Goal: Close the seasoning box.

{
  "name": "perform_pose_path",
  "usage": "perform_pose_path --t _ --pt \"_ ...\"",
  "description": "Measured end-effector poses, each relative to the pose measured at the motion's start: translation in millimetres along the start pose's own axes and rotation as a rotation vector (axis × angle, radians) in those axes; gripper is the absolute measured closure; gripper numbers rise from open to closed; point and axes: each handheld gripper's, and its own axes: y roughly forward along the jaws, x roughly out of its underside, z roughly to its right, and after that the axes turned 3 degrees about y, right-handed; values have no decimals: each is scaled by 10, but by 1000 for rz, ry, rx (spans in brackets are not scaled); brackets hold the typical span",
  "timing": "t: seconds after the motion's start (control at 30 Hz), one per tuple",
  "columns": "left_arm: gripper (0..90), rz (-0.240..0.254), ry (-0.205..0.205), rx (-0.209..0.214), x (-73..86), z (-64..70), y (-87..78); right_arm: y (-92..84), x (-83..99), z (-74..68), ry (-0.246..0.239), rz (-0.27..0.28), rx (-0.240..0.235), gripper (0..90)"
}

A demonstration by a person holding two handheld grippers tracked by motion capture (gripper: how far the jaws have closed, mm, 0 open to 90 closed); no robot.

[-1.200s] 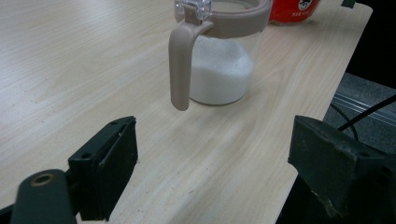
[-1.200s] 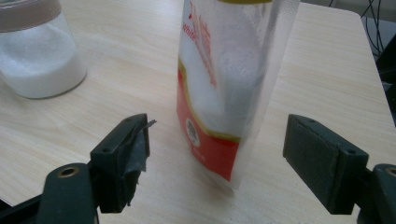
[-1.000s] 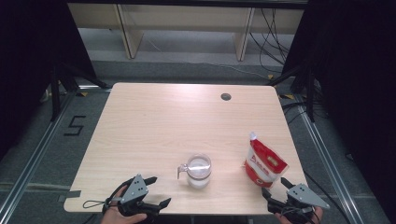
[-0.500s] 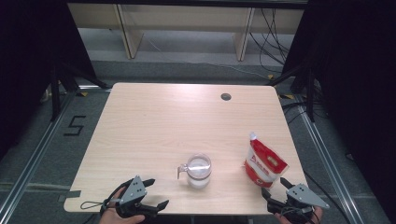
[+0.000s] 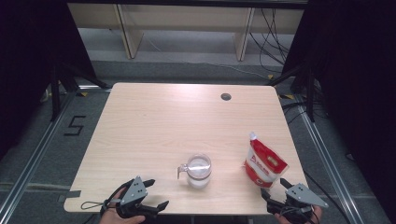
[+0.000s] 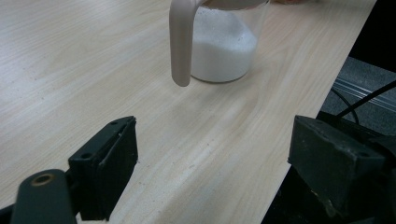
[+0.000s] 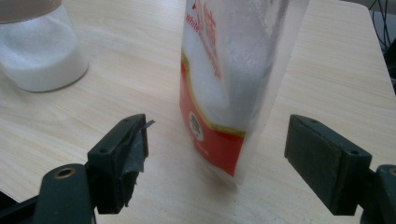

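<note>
Bench (image 5: pixel 154 126): far half bare, one dark round hole (image 5: pixel 226 97) near far edge. One glass jar (image 5: pixel 199 170) of white grains, near front edge, centre. One red-white pouch (image 5: pixel 264 161), upright, front right; print unreadable. Left gripper (image 5: pixel 150 194) and right gripper (image 5: pixel 273 192): at front edge, jaws apart, empty.

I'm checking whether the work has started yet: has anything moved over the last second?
Hardly anything. The left gripper has crept slightly left along the near table edge, jaws open. The right gripper stays put, open, just short of the pouch. The jar and pouch have not moved, and nothing was grasped or released.
</note>
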Motion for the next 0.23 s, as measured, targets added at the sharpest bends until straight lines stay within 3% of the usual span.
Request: perform_pose_path --t 0.23 --pt "153 -11 2 -5 -2 -5 -4 -2 -1 2 0 2 0 224"
